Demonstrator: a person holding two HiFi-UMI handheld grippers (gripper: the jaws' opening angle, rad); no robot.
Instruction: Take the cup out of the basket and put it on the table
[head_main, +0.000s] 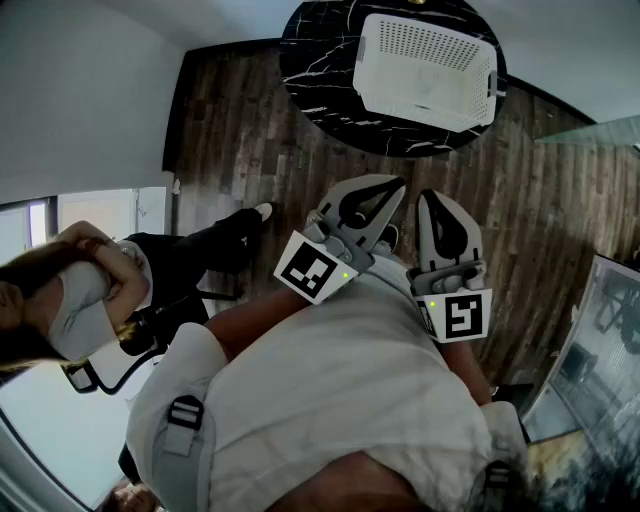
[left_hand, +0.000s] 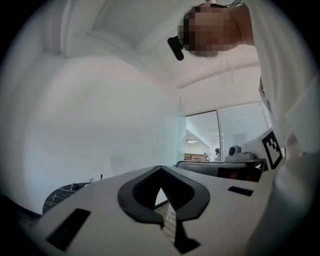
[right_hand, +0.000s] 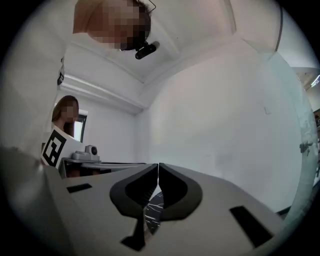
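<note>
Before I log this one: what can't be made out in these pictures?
- Cup: seen in no view; the head view does not show inside the basket.
- Table: far edge cut by the head view's top edge.
- Gripper views: aimed up at walls, so basket is out of frame.

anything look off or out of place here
Nothing stands out. The white basket sits on the black marble table, nothing spilled around it. The left gripper and right gripper are both shut and empty, held near the person's chest. No cup can be made out.
</note>
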